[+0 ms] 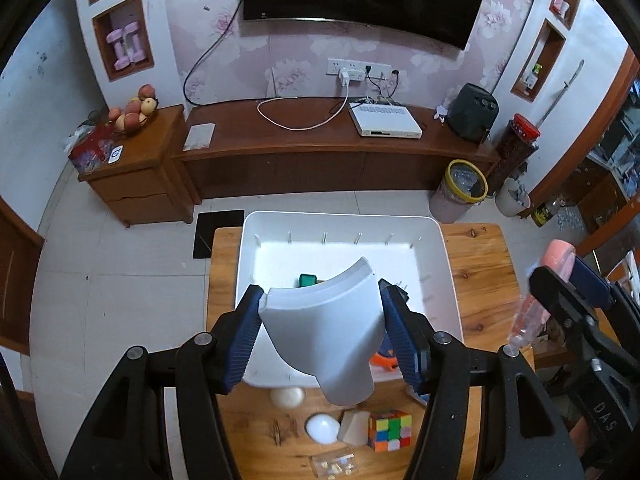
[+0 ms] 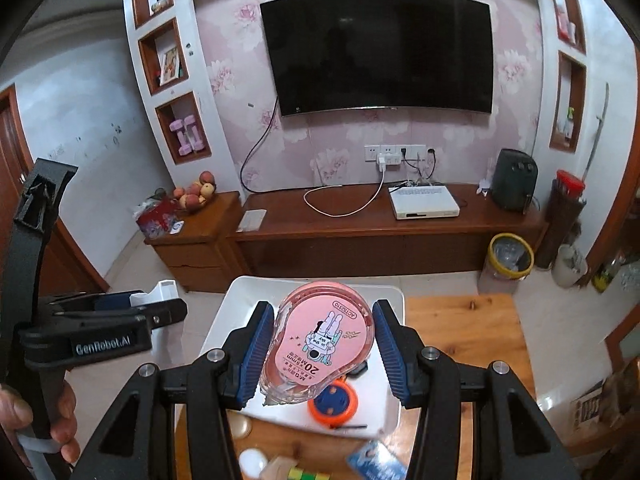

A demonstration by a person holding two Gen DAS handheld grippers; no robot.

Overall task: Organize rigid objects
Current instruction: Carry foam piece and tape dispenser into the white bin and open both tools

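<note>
My left gripper (image 1: pixel 322 312) is shut on a white curved plastic piece (image 1: pixel 328 332) and holds it above the near edge of the white bin (image 1: pixel 340 220). My right gripper (image 2: pixel 322 340) is shut on a pink correction-tape dispenser (image 2: pixel 320 344), held above the bin (image 2: pixel 384 292). The right gripper also shows in the left wrist view (image 1: pixel 560 280), and the left gripper in the right wrist view (image 2: pixel 160 300). A green block (image 1: pixel 307 280) and an orange round object (image 2: pixel 333 400) lie in the bin.
On the wooden table (image 1: pixel 480 280) in front of the bin lie a Rubik's cube (image 1: pixel 390 430), a wooden wedge (image 1: pixel 354 426), a white round object (image 1: pixel 322 428), a cream disc (image 1: pixel 286 397) and a clear packet (image 1: pixel 334 465). A TV cabinet (image 1: pixel 320 152) and bins (image 1: pixel 460 192) stand beyond.
</note>
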